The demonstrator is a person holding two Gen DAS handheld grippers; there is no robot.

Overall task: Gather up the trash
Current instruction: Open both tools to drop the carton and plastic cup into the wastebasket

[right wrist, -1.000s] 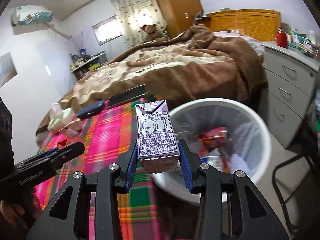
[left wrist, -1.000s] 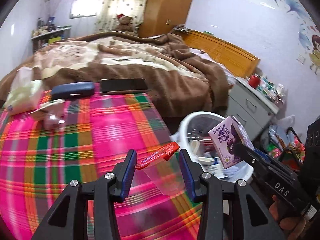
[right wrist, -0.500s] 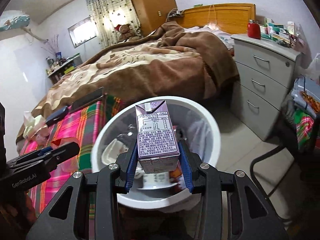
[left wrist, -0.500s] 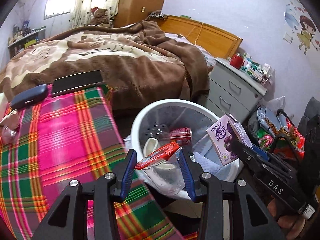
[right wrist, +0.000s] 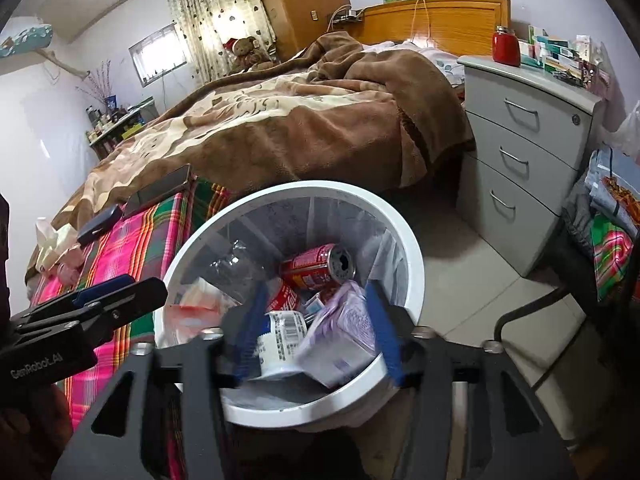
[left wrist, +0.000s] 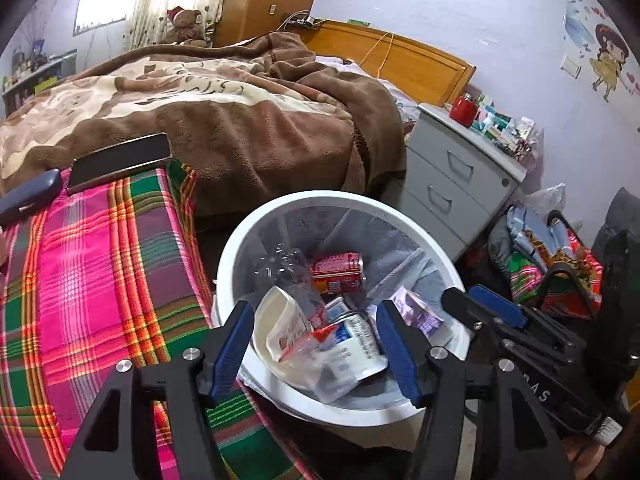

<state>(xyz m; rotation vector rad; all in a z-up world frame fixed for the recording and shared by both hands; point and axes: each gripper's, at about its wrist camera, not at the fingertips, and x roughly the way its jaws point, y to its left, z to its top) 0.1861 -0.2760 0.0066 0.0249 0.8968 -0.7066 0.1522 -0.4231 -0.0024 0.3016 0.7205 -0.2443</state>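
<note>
Purple milk carton [right wrist: 340, 332] lies tilted in the white trash bin [right wrist: 412, 264], among a red can [right wrist: 316, 266], a white tub [right wrist: 280, 340] and a clear cup with red lid [left wrist: 320, 344]. Right tongs [right wrist: 316, 328] opening above the bin, pads clear of the carton. Left tongs [left wrist: 316, 344] opening likewise, nothing gripped. Bin stands just beside the plaid-covered table [left wrist: 100, 280].

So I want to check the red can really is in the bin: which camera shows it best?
The right wrist view. There the red can lies on its side inside the white bin, unobstructed, its open top facing the camera. The left wrist view also shows it in the bin, but smaller and side-on, with a clear bottle beside it.
</note>
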